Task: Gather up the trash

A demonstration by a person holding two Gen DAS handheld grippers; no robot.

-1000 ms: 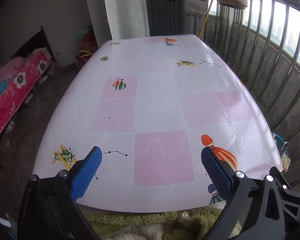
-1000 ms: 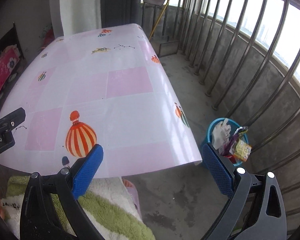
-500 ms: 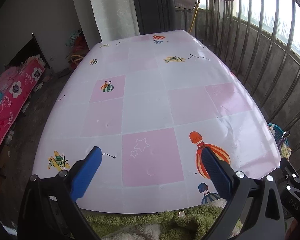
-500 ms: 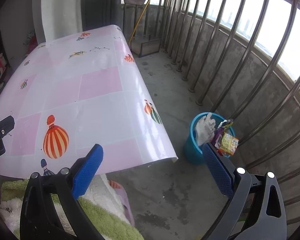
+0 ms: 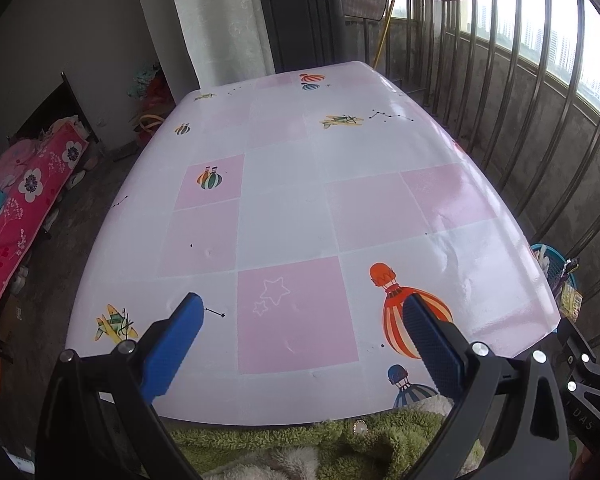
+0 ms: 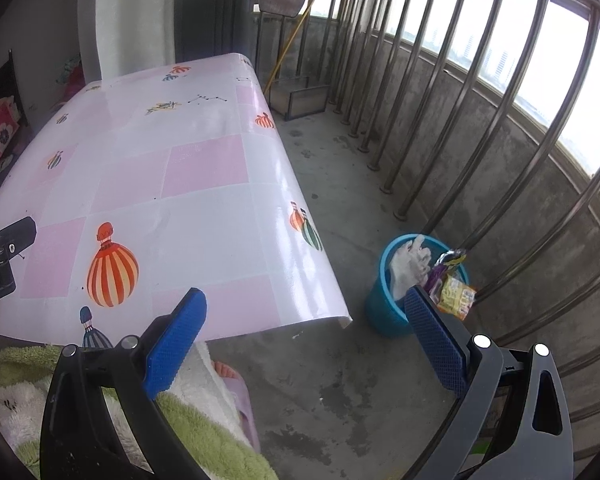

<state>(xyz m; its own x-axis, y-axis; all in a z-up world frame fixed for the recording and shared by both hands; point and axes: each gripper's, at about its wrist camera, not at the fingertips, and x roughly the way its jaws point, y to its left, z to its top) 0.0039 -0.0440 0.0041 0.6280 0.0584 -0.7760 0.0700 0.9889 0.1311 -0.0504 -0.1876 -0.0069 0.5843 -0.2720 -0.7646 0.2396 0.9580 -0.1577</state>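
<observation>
Hand-held gripper (image 5: 300, 316) spread, pink checked tabletop (image 5: 284, 216), balcony railing (image 6: 480, 92)

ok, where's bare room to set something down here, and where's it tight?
The whole table top is bare from near edge to far end. The concrete floor between table and railing is open too. Tight spot: the blue bin, stuffed with wrappers, against the bars.

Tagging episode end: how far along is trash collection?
Looks finished. Done: the blue plastic bin on the floor by the railing holds crumpled white paper and colourful snack wrappers. In hand: nothing; left gripper and right gripper are both open. Left: no trash visible on the pink-and-white checked tablecloth.
</observation>
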